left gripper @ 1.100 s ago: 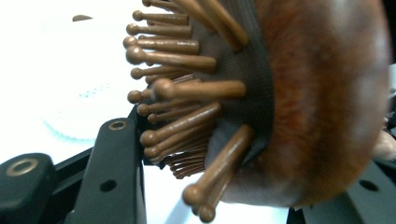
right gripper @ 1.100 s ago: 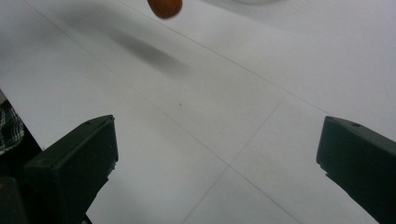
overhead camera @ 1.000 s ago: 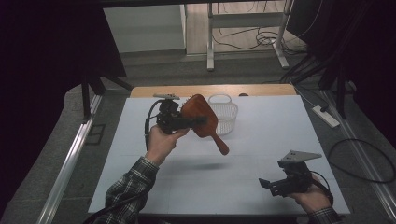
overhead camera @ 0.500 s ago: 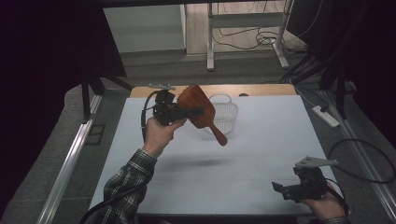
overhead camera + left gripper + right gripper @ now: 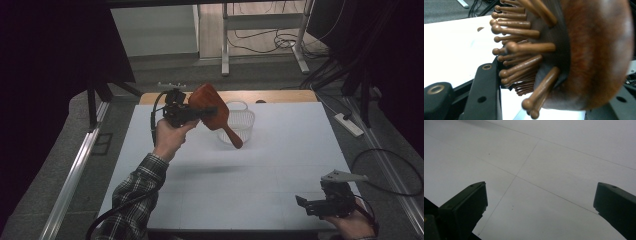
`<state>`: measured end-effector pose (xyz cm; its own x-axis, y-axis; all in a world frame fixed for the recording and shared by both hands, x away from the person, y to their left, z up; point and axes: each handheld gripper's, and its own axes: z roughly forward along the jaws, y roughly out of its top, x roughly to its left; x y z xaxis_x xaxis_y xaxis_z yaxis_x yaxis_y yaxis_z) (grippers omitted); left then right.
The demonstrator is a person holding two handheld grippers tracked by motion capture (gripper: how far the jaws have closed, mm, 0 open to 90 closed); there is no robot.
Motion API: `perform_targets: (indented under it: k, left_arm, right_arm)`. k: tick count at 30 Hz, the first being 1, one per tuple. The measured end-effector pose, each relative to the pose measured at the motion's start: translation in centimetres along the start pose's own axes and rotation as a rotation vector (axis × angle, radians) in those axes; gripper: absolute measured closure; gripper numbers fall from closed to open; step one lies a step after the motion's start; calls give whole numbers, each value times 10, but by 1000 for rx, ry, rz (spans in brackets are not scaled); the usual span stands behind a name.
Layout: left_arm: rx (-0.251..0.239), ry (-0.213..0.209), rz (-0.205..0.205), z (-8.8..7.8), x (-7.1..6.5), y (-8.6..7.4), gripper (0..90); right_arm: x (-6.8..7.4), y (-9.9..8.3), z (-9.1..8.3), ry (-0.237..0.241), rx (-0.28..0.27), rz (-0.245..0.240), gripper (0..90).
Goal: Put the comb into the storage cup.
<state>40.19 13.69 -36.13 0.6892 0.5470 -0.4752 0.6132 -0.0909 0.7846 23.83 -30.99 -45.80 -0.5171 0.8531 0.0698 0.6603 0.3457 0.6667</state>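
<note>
One object is in transit: the wooden hairbrush (image 5: 212, 109), pinched at its head between the jaws of the left gripper (image 5: 186, 113), has risen slightly since a second ago and now hangs in the air with its handle over the near rim of the clear basket (image 5: 240, 125). Judged from this, a drop into the basket is close. The right gripper (image 5: 320, 204) (jaws spread, nothing between them) has drawn back toward the near edge of the white worktop (image 5: 280, 165).

Left sleeve (image 5: 131, 197): plaid flannel, dark and light checks.
Left gripper (image 5: 200, 112): black body, black cable.
Right gripper (image 5: 306, 205): black, grey three-cornered plate on top.
</note>
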Motion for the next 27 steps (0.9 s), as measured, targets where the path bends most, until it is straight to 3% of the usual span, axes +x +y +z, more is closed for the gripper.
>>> perform_targets:
  k: [5, 21, 27]
  left_arm:
    - [-23, 13, -20, 1, 6, 5, 512]
    - [-72, 62, -58, 6, 24, 21, 512]
    - [-75, 91, -57, 13, 29, 25, 512]
  right_arm:
    - [1, 0, 1, 0, 8, -17, 0]
    - [-1, 0, 1, 22, 7, -1, 0]
    - [-1, 0, 1, 24, 8, -2, 0]
